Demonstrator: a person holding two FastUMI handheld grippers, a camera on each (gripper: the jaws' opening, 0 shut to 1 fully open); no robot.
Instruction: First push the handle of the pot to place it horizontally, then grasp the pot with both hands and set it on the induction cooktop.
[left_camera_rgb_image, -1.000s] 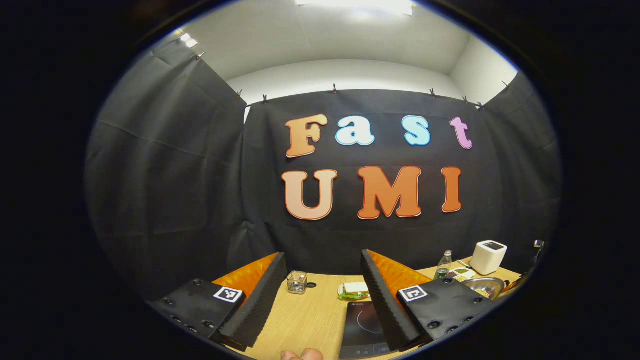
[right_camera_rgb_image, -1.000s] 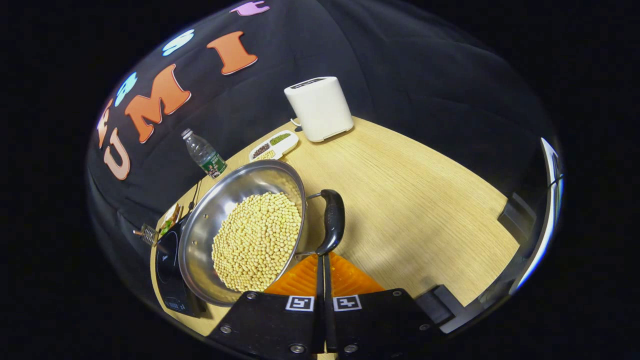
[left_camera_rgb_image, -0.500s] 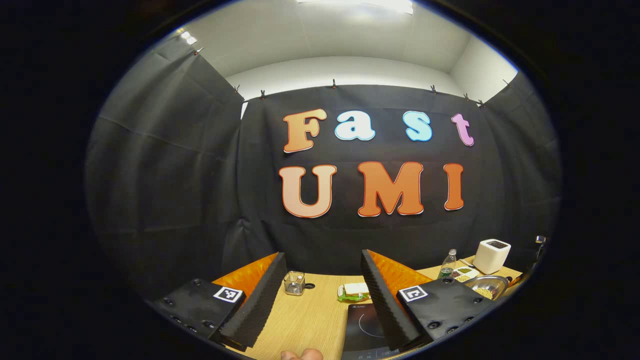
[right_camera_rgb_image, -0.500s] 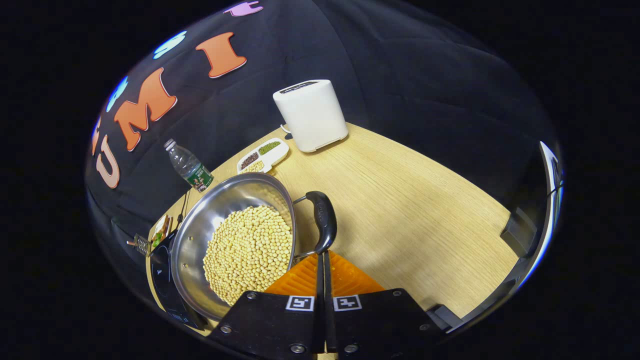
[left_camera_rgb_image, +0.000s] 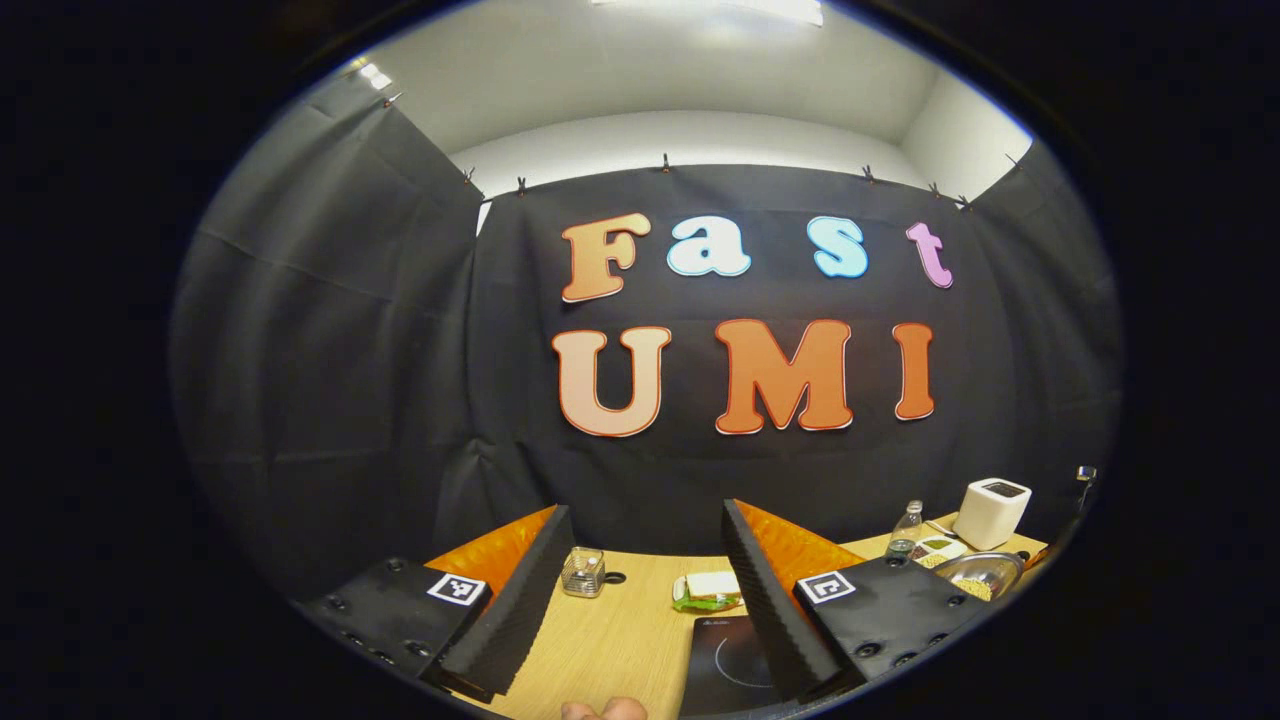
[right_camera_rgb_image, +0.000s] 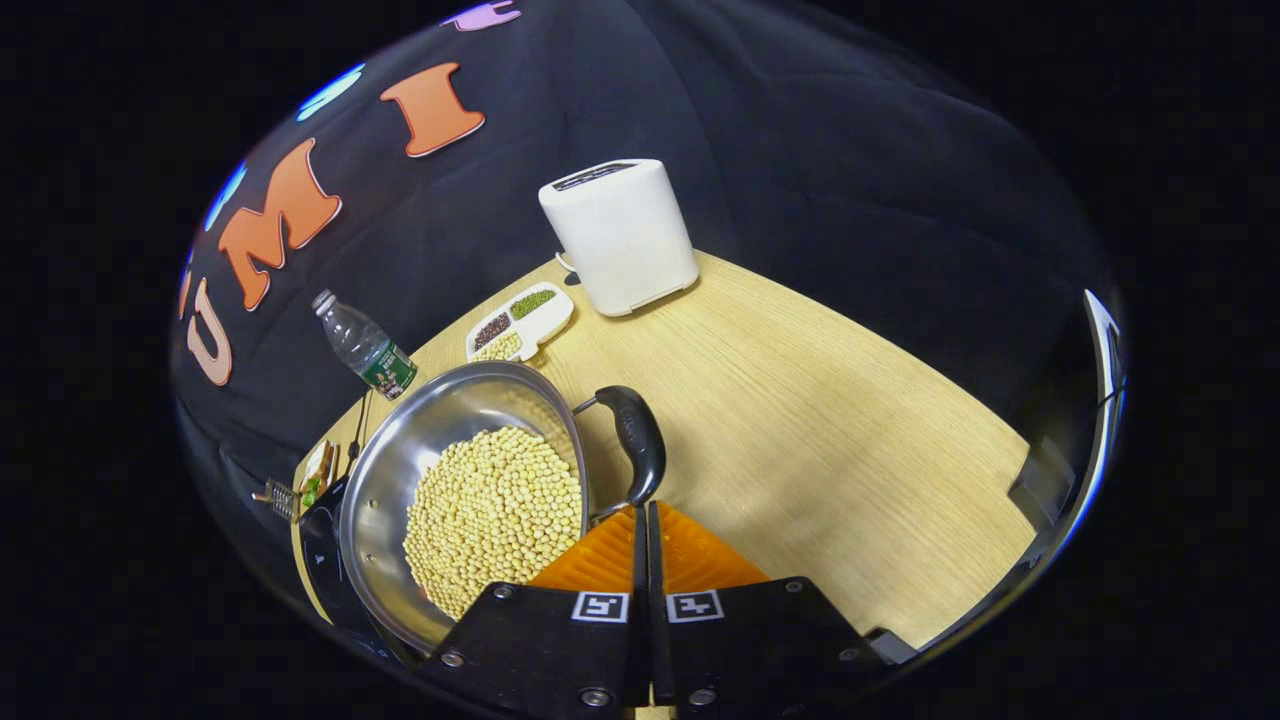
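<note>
Pot (right_camera_rgb_image: 470, 500): steel, on the counter (right_camera_rgb_image: 800, 420), part-filled with soybeans, partly over the cooktop (right_camera_rgb_image: 320, 540). Likely heavy and smooth-walled; contents would spill if tipped; best taken by the handle (right_camera_rgb_image: 635, 445) and the far rim. Right gripper (right_camera_rgb_image: 645, 515): fingers pressed together, empty, tips at the handle's near end. Left gripper (left_camera_rgb_image: 640, 600): fingers spread, empty, above the counter. Right gripper view gives handle and beans close up; left gripper view adds the cooktop's (left_camera_rgb_image: 735, 660) ring, a sandwich (left_camera_rgb_image: 710, 588), a glass (left_camera_rgb_image: 582, 572).
</note>
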